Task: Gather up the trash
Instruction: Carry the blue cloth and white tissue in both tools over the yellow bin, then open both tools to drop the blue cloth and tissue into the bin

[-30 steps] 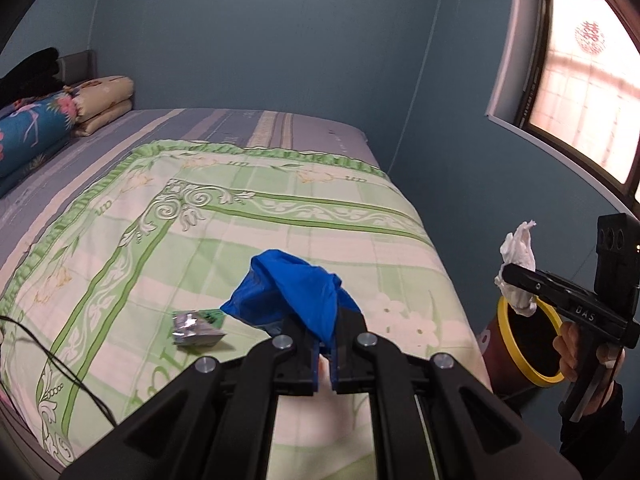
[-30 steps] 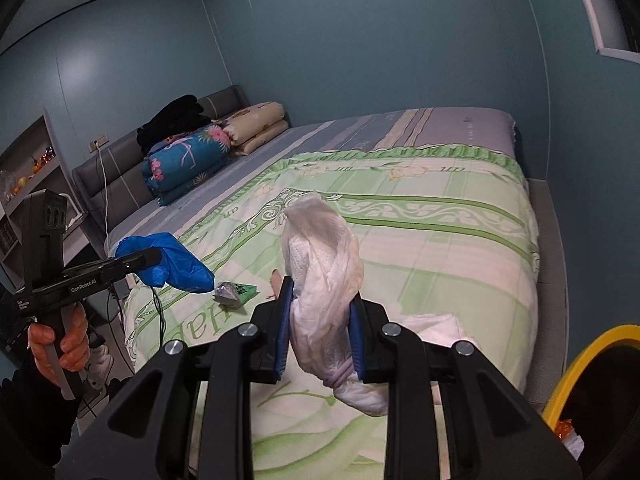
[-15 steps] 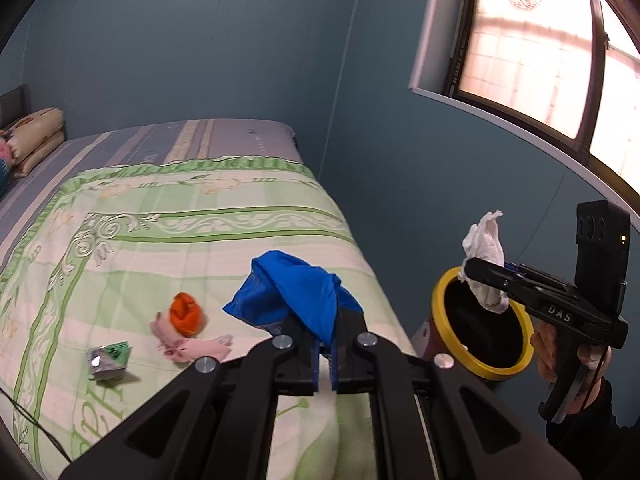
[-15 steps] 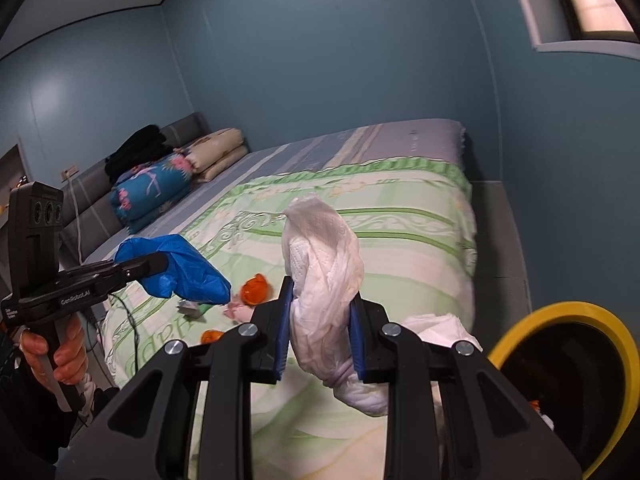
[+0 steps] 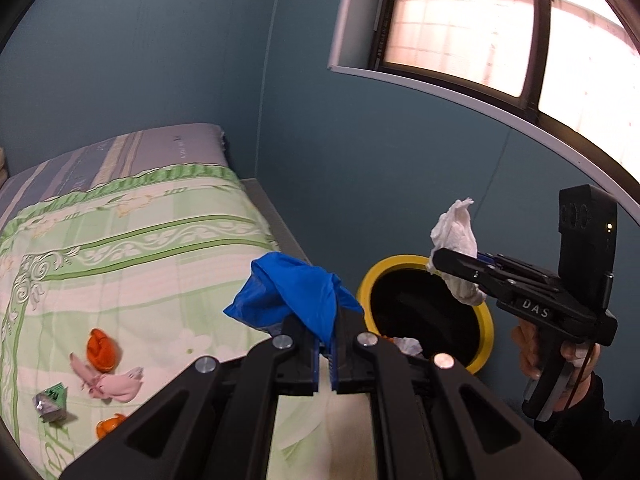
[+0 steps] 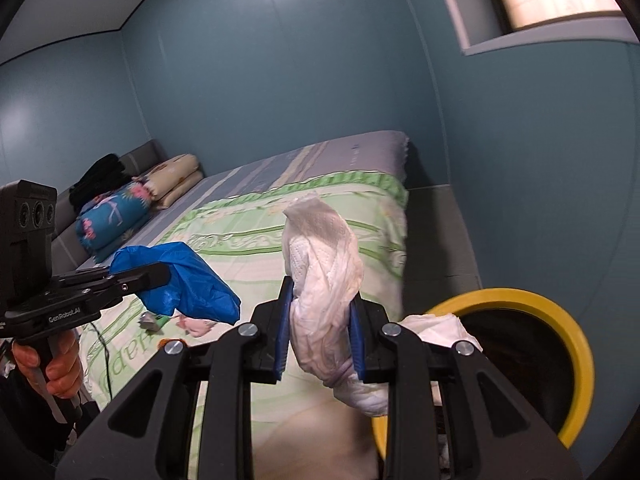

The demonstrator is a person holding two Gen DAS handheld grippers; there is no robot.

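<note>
Two grippers, left (image 5: 325,354) clamping blue plastic (image 5: 292,296) and right (image 6: 320,330) clamping tissue (image 6: 324,264), have swung from bed (image 5: 140,240) toward bin (image 5: 486,320), ready to drop.

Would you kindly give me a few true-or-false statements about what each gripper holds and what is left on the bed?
1. The left gripper is shut on the blue plastic bag. True.
2. The right gripper is open. False: it is shut on the white tissue wad.
3. The bin has a red rim. False: its rim is yellow.
4. An orange peel lies on the green quilt. True.
5. The tissue wad already lies inside the bin. False: it sits between the right gripper's pads.
</note>
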